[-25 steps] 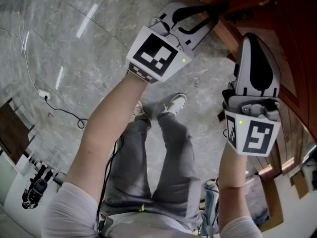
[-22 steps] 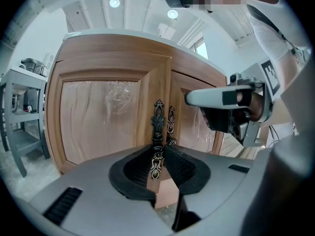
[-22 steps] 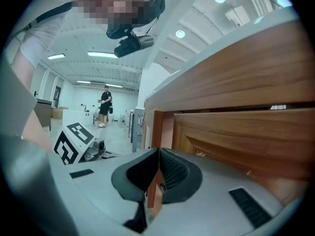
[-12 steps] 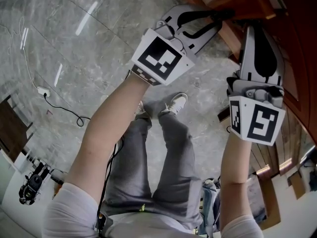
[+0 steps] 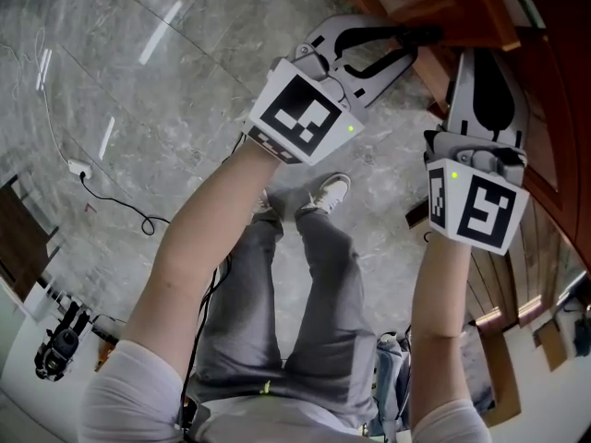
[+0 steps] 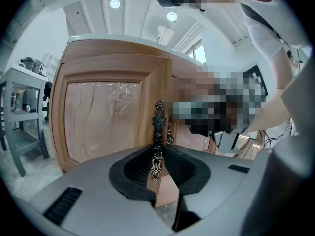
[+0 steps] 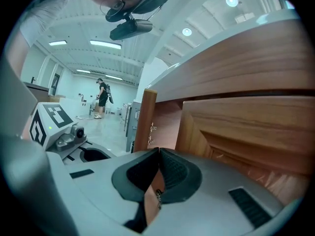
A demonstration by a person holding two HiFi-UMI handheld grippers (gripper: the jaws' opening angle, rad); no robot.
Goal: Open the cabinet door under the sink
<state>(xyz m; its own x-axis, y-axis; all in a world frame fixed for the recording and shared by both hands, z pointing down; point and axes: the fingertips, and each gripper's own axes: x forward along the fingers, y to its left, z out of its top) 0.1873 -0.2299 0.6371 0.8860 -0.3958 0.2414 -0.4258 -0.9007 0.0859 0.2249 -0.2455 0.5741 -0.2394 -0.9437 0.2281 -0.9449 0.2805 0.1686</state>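
Wood under a clear plastic film faces my left gripper (image 6: 157, 156): this is the cabinet door (image 6: 106, 117), and its ornate dark handle (image 6: 157, 127) stands upright with my left fingers clenched on its round boss. My right gripper (image 7: 158, 154) has its fingers pressed together at the tips. Lower down between them sit a strip of wood edge and a small bit of dark metal, which I take for the second handle (image 7: 157, 196), though I cannot be sure. Past that gripper I see hinges (image 7: 152, 128) on an inner wall, so I judge the cabinet to be already ajar. By my reading the grip is made and the opening is begun. What is left is to swing the door out wide over the grey floor (image 5: 138, 81).
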